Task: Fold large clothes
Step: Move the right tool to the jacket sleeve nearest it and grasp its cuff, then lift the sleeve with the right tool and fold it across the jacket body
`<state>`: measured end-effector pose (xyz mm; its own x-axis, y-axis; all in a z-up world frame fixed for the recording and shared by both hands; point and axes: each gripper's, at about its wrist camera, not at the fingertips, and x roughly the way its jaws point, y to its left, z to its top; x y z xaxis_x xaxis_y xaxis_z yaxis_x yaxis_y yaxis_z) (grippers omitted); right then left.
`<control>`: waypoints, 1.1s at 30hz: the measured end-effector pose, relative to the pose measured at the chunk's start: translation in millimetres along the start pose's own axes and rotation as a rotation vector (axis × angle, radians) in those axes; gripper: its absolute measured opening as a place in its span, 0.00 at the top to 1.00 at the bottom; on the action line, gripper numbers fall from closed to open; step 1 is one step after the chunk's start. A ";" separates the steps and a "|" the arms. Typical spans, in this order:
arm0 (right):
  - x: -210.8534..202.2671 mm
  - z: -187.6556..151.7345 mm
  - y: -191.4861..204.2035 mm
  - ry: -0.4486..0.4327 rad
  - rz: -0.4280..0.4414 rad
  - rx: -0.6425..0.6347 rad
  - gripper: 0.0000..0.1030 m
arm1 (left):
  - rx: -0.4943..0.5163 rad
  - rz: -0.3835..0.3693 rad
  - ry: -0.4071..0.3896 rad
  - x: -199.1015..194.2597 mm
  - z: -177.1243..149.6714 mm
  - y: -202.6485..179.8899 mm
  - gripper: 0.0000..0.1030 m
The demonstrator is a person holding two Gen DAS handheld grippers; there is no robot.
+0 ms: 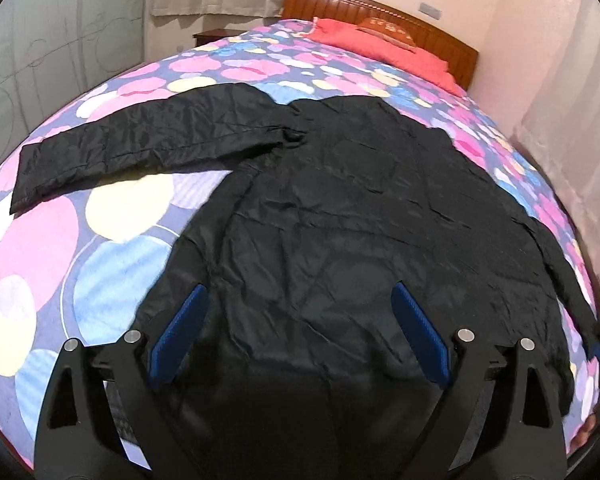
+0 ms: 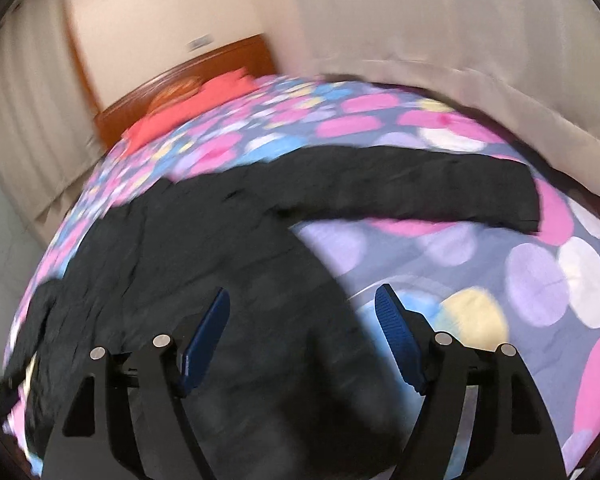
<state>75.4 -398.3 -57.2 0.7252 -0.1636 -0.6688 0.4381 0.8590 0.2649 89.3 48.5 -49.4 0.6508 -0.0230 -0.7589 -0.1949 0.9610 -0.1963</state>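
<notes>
A large black jacket (image 1: 360,200) lies spread flat on the bed, its back up. In the left wrist view one sleeve (image 1: 120,148) stretches out to the left. My left gripper (image 1: 300,292) hovers over the jacket's near hem, open, with its blue pads (image 1: 180,328) wide apart and nothing pinched. The right wrist view is blurred. There the jacket (image 2: 180,248) fills the lower left and its other sleeve (image 2: 420,188) reaches right. My right gripper (image 2: 302,294) is open over the jacket's right edge, one pad over cloth, the other over the bedspread.
The bedspread (image 1: 112,248) is blue-grey with pink, blue, yellow and lilac circles. A red pillow (image 1: 380,44) lies against the wooden headboard (image 1: 420,20) at the far end. Curtains (image 2: 460,40) hang close along the bed's right side. A dark nightstand (image 1: 212,36) stands at the far left.
</notes>
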 end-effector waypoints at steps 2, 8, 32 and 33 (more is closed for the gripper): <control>10.7 13.6 -30.8 -0.008 -0.030 0.084 0.28 | -0.014 0.016 0.009 5.9 2.7 4.5 0.10; 46.5 35.8 -99.1 -0.029 -0.127 0.257 0.29 | -0.045 0.090 0.036 25.9 7.3 15.8 0.10; 87.8 82.0 -144.0 -0.204 -0.136 0.428 0.92 | -0.036 0.217 0.077 52.3 1.0 22.3 0.10; 83.3 85.6 -134.6 -0.217 -0.134 0.395 0.92 | -0.038 0.214 0.075 51.4 1.3 23.1 0.10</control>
<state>122.3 -569.0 -89.1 0.7245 -0.3942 -0.5654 0.6734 0.5799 0.4585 119.1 69.8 -92.2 0.5360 0.1582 -0.8293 -0.3512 0.9350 -0.0486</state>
